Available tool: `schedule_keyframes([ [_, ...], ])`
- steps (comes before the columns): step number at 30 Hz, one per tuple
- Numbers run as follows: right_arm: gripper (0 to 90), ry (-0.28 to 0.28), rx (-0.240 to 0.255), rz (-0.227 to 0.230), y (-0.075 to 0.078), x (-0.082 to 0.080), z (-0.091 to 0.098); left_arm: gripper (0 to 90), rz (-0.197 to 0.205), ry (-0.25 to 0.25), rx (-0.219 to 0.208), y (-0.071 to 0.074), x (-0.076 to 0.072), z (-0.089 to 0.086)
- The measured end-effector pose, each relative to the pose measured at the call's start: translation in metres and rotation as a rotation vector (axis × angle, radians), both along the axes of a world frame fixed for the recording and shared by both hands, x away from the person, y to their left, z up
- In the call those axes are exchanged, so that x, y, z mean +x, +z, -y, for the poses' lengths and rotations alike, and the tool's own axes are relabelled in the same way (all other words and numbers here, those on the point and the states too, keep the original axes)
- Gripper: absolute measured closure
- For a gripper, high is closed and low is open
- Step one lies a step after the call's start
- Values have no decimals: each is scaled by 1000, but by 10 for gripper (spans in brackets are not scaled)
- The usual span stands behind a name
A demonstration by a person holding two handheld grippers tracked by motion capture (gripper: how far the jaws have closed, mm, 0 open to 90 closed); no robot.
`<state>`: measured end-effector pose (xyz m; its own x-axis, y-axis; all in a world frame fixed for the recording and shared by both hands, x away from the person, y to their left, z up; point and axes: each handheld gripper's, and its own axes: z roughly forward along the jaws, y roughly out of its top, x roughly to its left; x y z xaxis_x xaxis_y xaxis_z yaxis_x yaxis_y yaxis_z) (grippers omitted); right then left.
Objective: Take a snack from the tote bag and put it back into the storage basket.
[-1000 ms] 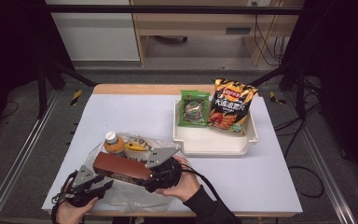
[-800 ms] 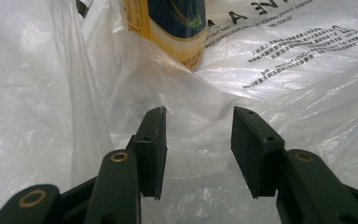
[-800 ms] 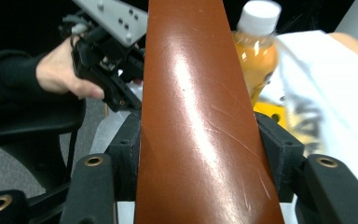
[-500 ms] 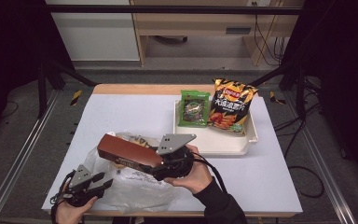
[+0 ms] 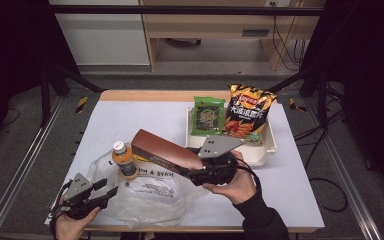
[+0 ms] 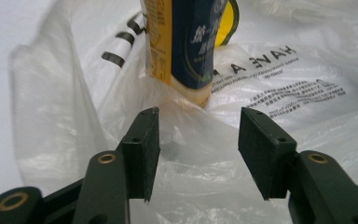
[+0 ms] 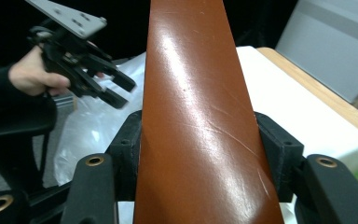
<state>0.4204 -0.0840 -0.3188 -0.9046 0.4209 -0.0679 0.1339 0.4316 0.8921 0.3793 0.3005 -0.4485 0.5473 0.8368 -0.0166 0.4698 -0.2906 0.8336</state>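
Note:
My right gripper (image 5: 196, 169) (image 7: 198, 135) is shut on a long red-brown box (image 5: 161, 149) (image 7: 196, 93), held tilted in the air over the table's middle. A clear plastic bag (image 5: 152, 197) (image 6: 56, 121) with printed text lies at the front left. A bottle (image 5: 124, 160) (image 6: 186, 42) with an orange cap and a yellow-and-blue label stands on its far edge. My left gripper (image 5: 106, 190) (image 6: 198, 140) sits low at the bag's near-left corner. Its jaws have just been opening, and a loose fold of the bag lies between the pads unpressed.
A white tray (image 5: 269, 150) at the right back holds a green snack packet (image 5: 209, 116) and an orange chips bag (image 5: 247, 111). The white tabletop (image 5: 130, 120) has bare room at the back left. Dark frame rails run along both sides.
The right gripper has lifted the brown box up off the bag and carried it to the right. The left gripper has stayed by the bag's corner with its jaws wider apart.

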Motion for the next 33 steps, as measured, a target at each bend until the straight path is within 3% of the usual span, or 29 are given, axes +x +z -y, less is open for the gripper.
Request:
schedule_keyframes([
  [7,436,-84,14,9,0,5,36,445,32,-1,-10,11,-1,-2],
  [17,437,-208,11,-8,-12,23,79,386,20,-13,-32,19,2,1],
  [24,436,-273,-9,-31,-26,33,101,347,39,-12,-32,36,6,3],
  [29,436,-300,-7,-47,-35,40,110,336,37,-8,-30,38,7,4],
  [33,436,-319,-35,-68,-45,47,117,323,36,0,-13,35,9,6],
])
